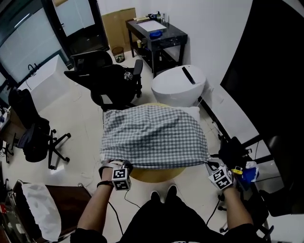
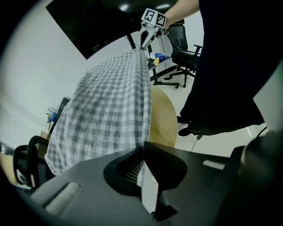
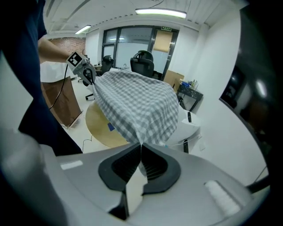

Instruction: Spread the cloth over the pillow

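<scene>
This is an office. Black swivel chairs on castors [image 1: 114, 80] stand on a pale hard floor [image 1: 83, 124], and glass-panelled partition walls [image 1: 28, 47] run along one side. A black worktop [image 1: 161, 34] stands against the white wall, a small round waste bin [image 1: 118, 54] sits nearby, and long strip ceiling lights [image 3: 160, 13] hang overhead.

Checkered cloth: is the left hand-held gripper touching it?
Touching. In the left gripper view, the left hand-held gripper is pinched shut on a corner of the checkered cloth.
</scene>
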The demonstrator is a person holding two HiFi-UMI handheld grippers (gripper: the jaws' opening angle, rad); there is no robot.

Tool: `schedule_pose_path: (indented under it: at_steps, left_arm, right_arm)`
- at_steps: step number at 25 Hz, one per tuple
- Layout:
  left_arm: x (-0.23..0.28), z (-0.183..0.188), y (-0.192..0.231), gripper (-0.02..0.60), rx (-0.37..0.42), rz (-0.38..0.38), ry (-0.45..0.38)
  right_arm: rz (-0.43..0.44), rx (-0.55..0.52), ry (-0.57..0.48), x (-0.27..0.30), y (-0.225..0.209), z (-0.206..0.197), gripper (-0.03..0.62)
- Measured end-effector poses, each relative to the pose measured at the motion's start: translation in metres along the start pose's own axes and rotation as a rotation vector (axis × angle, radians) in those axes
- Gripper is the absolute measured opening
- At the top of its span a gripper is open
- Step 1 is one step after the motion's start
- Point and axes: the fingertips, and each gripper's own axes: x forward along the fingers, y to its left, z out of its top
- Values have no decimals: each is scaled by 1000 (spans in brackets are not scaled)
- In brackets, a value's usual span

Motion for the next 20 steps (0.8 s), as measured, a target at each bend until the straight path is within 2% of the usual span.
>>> schedule_pose_path:
  at_steps: [5, 8, 10, 15, 18, 20]
  left_arm:
    - [5, 0, -2, 69, -19, -34, -6]
    - [4, -2, -3, 105, -31, -49, -10]
    - [2, -3, -3, 119, -39, -54, -15]
    - [-12, 4, 5, 137, -59, -51, -55]
    - [-35, 20, 13, 150, -123, -89, -120]
    - [-51, 33, 22, 151, -159, -87, -161]
  right_arm:
    - [-9, 2, 77, 31, 2, -16, 14]
    - [-17, 25, 87, 40, -3, -16, 25]
    - [-15, 61, 78, 40, -4, -15, 95]
    - [6, 91, -17, 20, -10, 3, 143]
    - [17, 123, -81, 3, -16, 17, 156]
    - [20, 134, -135, -10, -23, 29, 156]
